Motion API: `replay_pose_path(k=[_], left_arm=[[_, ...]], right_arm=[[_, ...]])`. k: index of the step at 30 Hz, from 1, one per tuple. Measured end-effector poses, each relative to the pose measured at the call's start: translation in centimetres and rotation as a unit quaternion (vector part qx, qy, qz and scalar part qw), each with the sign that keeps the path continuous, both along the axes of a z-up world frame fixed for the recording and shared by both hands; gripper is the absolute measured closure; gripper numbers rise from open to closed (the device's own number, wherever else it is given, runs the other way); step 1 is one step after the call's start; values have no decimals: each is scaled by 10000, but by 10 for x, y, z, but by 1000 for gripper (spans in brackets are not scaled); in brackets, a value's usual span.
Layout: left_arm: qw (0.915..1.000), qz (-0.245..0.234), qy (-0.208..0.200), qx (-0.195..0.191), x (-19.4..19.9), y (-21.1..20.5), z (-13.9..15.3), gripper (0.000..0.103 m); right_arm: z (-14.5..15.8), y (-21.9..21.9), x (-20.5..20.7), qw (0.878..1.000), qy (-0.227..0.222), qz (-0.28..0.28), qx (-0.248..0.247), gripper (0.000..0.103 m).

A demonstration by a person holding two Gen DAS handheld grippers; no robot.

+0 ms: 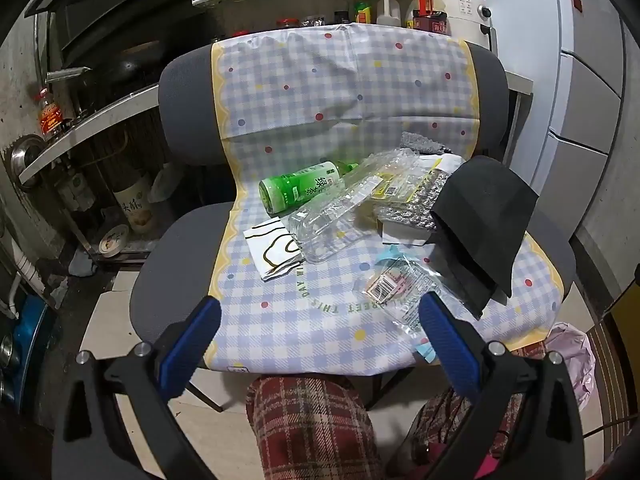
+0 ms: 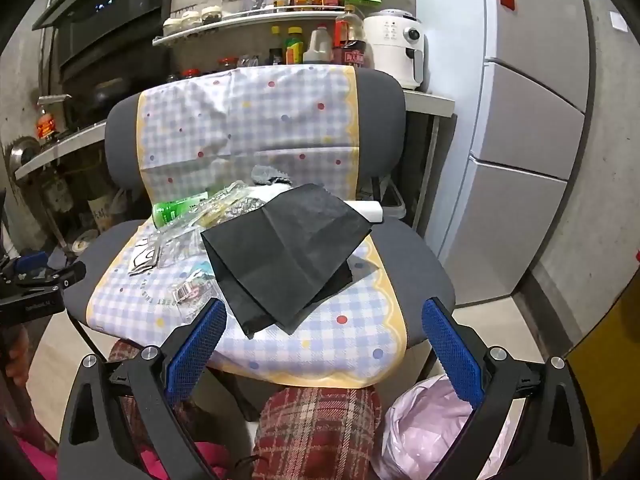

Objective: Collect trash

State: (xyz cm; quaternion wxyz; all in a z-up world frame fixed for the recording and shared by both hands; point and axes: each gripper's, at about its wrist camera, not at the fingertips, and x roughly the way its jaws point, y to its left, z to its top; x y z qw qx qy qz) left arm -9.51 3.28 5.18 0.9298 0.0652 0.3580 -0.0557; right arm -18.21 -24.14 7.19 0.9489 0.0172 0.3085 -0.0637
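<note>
Black bag (image 2: 286,256) overlaps wrappers, perhaps foil, beside green bottle (image 1: 298,188); both grippers' jaws gape, empty.

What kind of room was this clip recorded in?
Most likely a small home kitchen: a shelf of sauce and oil bottles, a white air fryer, a wok on the stove, and a tall fridge beside the chair.

Each camera sits on its gripper and looks forward and downward between two blue-padded fingers. The left gripper (image 1: 320,330) view faces the chair (image 1: 180,248) seat head-on, near its front edge. The right gripper (image 2: 324,334) view stands further right, with the left gripper at its left edge. Both views share the checked cloth (image 1: 312,92), seat litter and kitchen shelf (image 2: 248,20).
</note>
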Motion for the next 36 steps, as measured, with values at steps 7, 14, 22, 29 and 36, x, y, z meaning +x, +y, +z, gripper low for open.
replay_pose_path(k=[7,14,22,29,36], left_arm=[[10000,-14,-10,8,1,1,1,7],[10000,-14,-10,4,1,1,1,7],[10000,-18,-9,12,1,0,1,7],[10000,-22,-15,12,1,0,2,7],[10000,-26,-16,14,0,-1,2,7]], right_arm=[[0,-1,0,10000,1,5,1,6],[4,1,1,10000,8,2,-3,6],[-6,-4,0,10000,23,-16,-1,6],[-5,-2,0,10000,12,-14,30,6],[-8,-3,0,10000,8,-26,53,6]])
